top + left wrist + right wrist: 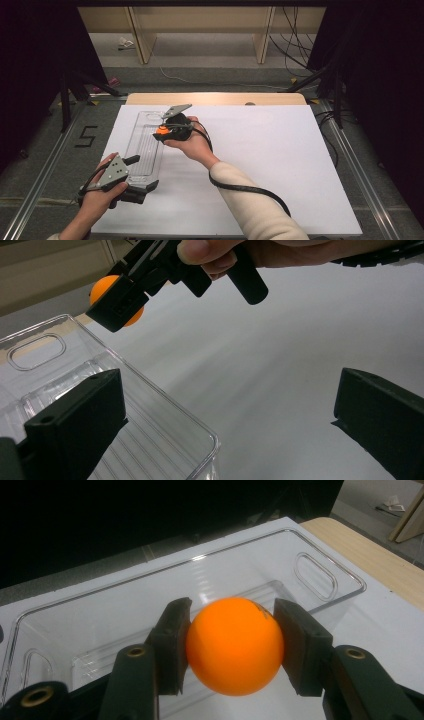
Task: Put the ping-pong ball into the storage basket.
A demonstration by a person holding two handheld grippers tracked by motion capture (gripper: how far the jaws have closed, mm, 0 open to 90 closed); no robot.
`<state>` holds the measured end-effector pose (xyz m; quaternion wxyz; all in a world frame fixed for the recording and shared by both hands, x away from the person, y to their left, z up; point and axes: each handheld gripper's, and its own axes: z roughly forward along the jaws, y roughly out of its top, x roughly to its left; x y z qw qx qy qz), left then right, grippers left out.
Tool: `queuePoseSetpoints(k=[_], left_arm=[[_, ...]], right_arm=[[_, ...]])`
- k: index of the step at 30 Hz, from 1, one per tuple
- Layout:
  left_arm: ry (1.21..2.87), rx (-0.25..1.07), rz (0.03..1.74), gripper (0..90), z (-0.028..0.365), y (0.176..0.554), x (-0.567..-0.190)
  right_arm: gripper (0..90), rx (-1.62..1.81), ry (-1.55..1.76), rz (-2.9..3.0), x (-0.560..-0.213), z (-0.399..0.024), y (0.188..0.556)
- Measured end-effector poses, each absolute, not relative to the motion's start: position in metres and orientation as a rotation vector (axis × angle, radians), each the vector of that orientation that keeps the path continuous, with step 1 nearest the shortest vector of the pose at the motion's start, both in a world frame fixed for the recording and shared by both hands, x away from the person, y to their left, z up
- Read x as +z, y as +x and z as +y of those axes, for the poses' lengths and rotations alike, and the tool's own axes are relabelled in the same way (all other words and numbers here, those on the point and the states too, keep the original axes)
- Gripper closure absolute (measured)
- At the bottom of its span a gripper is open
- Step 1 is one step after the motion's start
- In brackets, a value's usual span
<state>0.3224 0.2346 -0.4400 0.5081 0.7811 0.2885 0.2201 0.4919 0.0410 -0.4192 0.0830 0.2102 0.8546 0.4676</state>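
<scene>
Holding an orange ball in the right gripper: jaws clamped on it from both sides, pads pressed to the ball's flanks, ball clear of any surface. High view puts this gripper just at the right-hand long edge of the clear plastic tray, toward its far end w/ the handle cut-out. The right gripper view shows the tray directly beyond the ball; the ball is above the tray's rim, not yet down inside.

Left gripper sits at the tray's near end. In its own view the jaws stand wide apart, nothing between them; one jaw lies over the tray's near corner, the other over the bare white board. Contact w/ the tray wall: cannot tell. Looks like a steadying post, not a grip.

Status, judged from how things lie:
- Pick-up: done. Ball secured, grip looks centred.
- Carry to tray: approx. complete; ball at the tray's edge.
- Left to do: move over the tray's interior, lower, release.
- Tray contents: no other ball seen inside; floor ribbed and bare as far as visible.

Risk note: ball is smooth and light, tray floor hard; a release from height would prob. bounce or roll it.
</scene>
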Motion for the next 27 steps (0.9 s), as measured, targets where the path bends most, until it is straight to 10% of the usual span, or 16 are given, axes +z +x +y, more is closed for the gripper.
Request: queuePoseSetpoints(k=[27], left_arm=[[1.883,0.531,0.692,0.0,0.234,0.322,-0.440]], right_arm=[[51.4,1.389,0.609,2.570,-0.417,0.062,0.498]])
